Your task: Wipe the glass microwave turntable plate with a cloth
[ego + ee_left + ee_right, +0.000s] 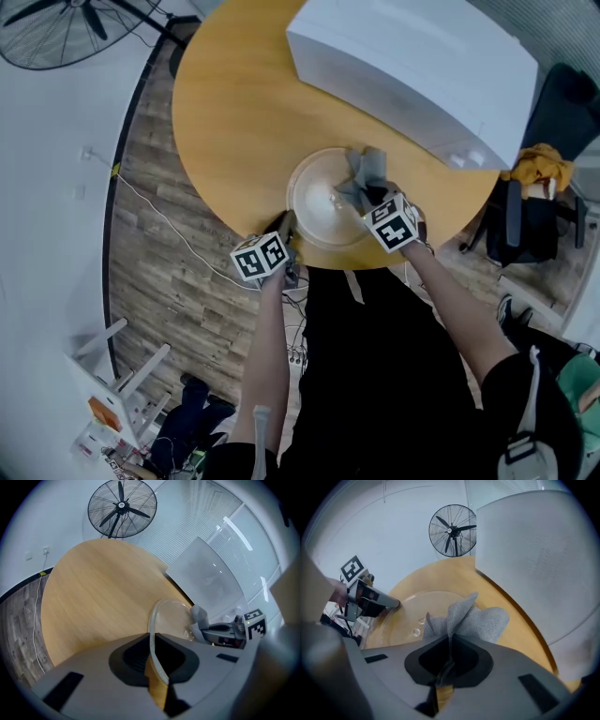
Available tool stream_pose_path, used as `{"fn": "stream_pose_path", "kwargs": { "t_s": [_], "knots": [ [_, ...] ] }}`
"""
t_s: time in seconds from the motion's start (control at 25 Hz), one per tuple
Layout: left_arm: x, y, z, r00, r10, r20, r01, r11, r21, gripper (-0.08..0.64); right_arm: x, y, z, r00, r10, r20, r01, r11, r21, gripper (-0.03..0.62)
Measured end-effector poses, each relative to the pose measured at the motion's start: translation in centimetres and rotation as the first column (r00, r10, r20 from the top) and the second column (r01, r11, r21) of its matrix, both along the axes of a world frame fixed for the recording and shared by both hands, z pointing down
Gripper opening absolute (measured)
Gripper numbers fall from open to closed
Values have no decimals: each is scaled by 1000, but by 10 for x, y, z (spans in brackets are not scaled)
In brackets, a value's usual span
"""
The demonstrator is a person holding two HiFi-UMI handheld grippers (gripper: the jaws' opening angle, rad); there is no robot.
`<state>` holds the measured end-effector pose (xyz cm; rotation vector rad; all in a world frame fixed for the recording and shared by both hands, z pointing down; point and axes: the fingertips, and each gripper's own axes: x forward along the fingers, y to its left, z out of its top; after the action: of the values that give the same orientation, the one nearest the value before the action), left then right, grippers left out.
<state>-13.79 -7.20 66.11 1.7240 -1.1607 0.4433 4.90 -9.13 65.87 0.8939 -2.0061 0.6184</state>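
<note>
Two arms [457,314] at the bottom of the head view, reaching up toward a round wooden worktop [234,112]. Left tongs [286,225] at the lower middle of the frame, clamped on the near rim of the glass plate [314,199], with the thin rim squeezed between both jaws. Plate down on the worktop, close to its near edge, in the middle of the frame. Right tongs [372,199] just to the right, pinched tight on a grey cloth [366,169]. Cloth all bunched up, partly on the right side of the plate and partly on the wood. Big white box [412,66] at the upper right, behind the plate. Black fan [56,28] in the upper left corner.
</note>
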Motion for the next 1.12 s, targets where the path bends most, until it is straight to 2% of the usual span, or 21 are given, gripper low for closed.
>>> {"fn": "stream_pose_path", "kwargs": {
  "t_s": [0.08,0.24,0.4,0.52,0.72,0.96,1.12],
  "knots": [
    [0,0,0,1000,0,4,0,1000,0,29,-18,15,1,999,-22,37,23,999,-33,23],
    [0,0,1,1000,-1,9,1,1000,-1,29,-62,47,1,988,-142,65,145,989,-44,25],
    [0,0,0,1000,-1,15,1,1000,4,29,-100,79,2,960,-261,98,268,961,-74,25],
    [-1,0,0,1000,-1,17,1,1000,5,31,-113,93,2,941,-322,107,331,940,-80,25],
    [-2,-1,0,1000,2,19,-2,1000,7,30,-94,93,3,929,-348,123,360,928,-97,23],
    [-2,-1,-1,999,7,36,-8,1000,19,31,-36,75,2,936,-344,69,350,932,-97,23],
    [-3,1,-2,999,8,49,-9,1000,21,32,4,48,0,958,-288,2,287,956,-61,23]
  ]
}}
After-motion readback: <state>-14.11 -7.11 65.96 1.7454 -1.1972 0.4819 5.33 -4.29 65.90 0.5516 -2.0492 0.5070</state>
